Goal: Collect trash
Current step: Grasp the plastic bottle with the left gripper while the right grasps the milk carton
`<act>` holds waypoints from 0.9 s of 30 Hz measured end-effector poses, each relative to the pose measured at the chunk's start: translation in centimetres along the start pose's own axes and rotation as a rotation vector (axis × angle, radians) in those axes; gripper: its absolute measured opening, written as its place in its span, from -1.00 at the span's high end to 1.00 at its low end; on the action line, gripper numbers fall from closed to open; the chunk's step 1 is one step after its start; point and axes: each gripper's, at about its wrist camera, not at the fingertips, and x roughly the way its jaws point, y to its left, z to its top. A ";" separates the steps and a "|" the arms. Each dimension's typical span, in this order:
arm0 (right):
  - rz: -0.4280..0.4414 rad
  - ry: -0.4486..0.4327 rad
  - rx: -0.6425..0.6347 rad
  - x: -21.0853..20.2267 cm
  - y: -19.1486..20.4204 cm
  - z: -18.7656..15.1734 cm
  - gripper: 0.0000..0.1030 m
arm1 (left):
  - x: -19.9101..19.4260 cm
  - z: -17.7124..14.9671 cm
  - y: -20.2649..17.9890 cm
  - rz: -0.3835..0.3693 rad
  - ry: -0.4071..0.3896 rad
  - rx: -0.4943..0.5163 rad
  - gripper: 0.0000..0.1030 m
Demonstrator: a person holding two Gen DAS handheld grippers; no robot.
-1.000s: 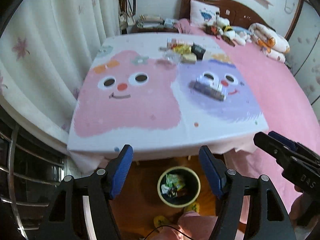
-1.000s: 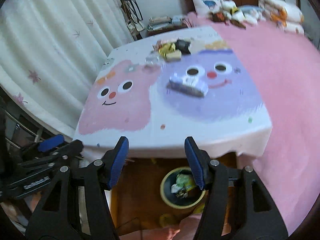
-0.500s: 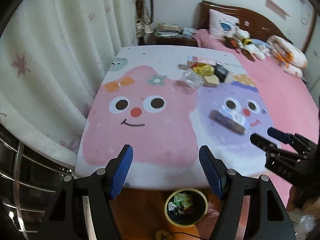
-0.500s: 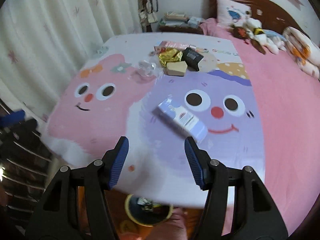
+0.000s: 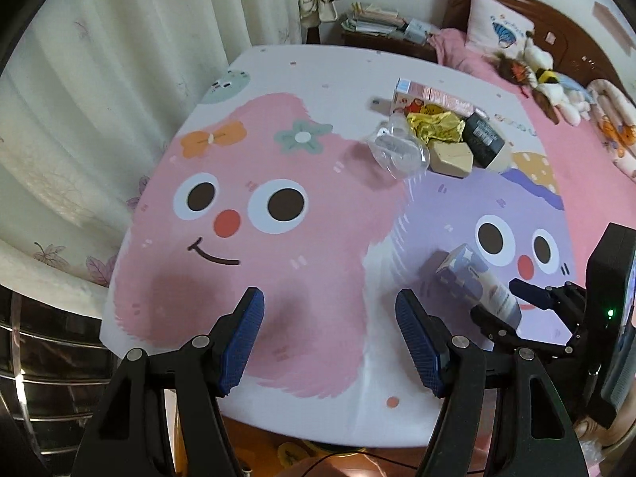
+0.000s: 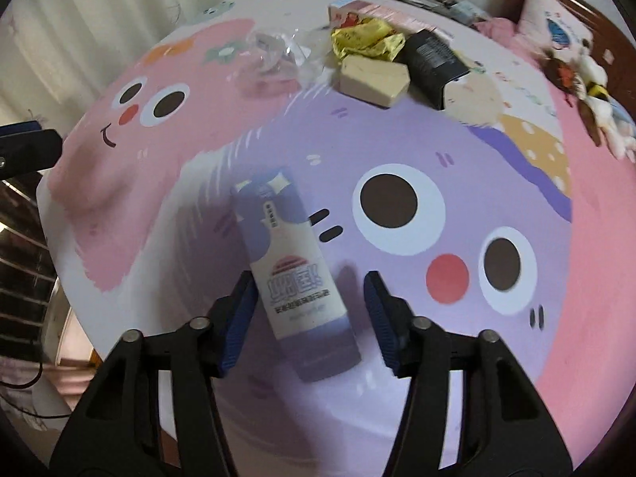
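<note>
Purple-and-white carton (image 6: 296,274) on pink-and-purple cartoon-face tablecloth (image 6: 397,139).

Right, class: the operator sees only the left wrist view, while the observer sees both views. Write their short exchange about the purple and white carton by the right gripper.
Operator: Is the carton actually between the right gripper's fingers?
Observer: Yes. In the right wrist view the carton lies flat and lengthwise between the open fingers of the right gripper, not yet pinched.
Operator: Is it centred in the gap?
Observer: No. It sits close against the finger on the picture's left, and a clear gap shows at the other finger.
Operator: What does its top face look like?
Observer: A white panel with a red arc and blurred lettering, with purple at both ends.
</note>
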 end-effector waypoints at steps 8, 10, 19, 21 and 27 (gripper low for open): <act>0.105 -0.039 0.067 0.5 -3.6 2.5 0.40 | 2.4 2.7 -2.5 -0.009 0.030 -0.022 -0.37; 0.107 -0.053 0.081 0.4 -4.6 3.1 0.40 | 3.1 4.3 -3.0 -0.034 0.036 -0.036 -0.37; 0.162 -0.094 0.169 -0.5 -8.7 6.5 0.40 | 6.5 14.2 -2.7 -0.164 0.066 -0.125 -0.29; 0.172 -0.089 0.190 -0.3 -9.2 7.1 0.40 | 7.5 16.3 -2.5 -0.171 0.072 -0.125 -0.23; 0.186 -0.087 0.229 0.3 -10.6 8.2 0.40 | 12.4 21.0 -2.5 -0.178 0.182 -0.082 0.00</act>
